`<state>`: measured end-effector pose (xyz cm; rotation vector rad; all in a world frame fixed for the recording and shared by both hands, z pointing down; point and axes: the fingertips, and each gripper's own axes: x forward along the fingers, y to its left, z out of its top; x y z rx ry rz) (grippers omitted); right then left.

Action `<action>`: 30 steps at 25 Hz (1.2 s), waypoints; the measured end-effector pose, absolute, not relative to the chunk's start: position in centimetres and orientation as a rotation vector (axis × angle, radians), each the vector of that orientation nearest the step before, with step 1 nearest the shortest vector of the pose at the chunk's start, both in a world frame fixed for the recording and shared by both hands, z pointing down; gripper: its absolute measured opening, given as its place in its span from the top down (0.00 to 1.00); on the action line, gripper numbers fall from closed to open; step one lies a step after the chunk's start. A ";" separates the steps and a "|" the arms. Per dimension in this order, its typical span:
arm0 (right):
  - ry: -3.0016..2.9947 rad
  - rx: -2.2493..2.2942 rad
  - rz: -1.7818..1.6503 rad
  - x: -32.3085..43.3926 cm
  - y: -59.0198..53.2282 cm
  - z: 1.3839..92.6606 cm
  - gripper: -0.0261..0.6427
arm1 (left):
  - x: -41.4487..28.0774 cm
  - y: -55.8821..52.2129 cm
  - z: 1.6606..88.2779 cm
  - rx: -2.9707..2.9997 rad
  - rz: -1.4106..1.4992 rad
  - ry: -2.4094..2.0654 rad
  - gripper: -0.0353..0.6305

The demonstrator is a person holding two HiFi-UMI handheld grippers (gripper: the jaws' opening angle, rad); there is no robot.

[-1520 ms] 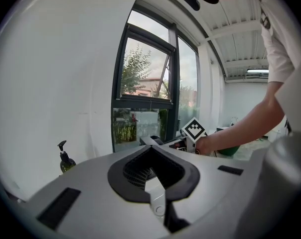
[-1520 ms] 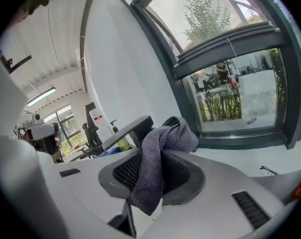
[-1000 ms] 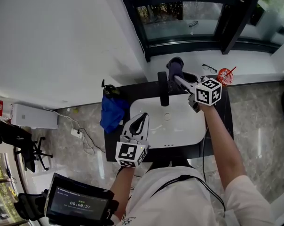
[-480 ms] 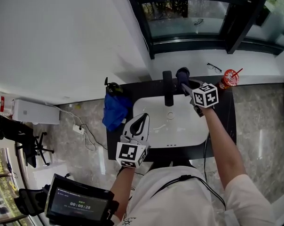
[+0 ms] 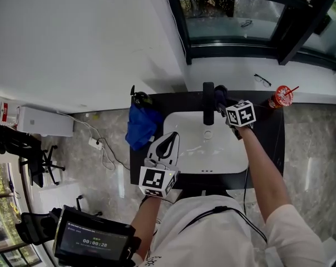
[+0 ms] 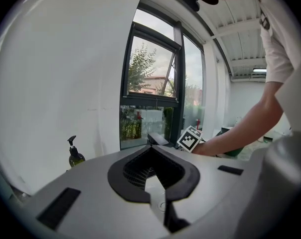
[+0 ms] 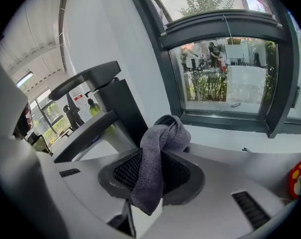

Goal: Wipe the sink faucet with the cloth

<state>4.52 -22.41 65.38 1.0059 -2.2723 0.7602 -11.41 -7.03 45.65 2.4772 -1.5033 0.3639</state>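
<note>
Since the earlier frame the right tool [image 5: 222, 100] had sunk from above the spout to just beside the one black faucet [image 5: 208, 103] at the back of the single white sink [image 5: 230, 156]. Its jaws were clamped on the one grey cloth [image 7: 158, 146], while the left tool [image 5: 167, 144] hung over the sink's front edge, jaws together on nothing. The cloth looked light, soft and limp, so a pinch on its bunched middle, leaving a wad proud of the tips, seemed best for rubbing the rigid, smooth faucet.
</note>
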 end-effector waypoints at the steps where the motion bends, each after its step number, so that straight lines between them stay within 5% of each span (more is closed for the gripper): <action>1: -2.266 0.997 0.766 4.4 -22.3 65.8 0.80 | -11.5 -7.0 45.7 2.476 0.364 -1.506 0.96; 30: -2.749 0.969 0.727 4.2 -22.8 51.2 0.80 | -9.1 -7.4 44.7 2.579 0.336 -1.406 0.96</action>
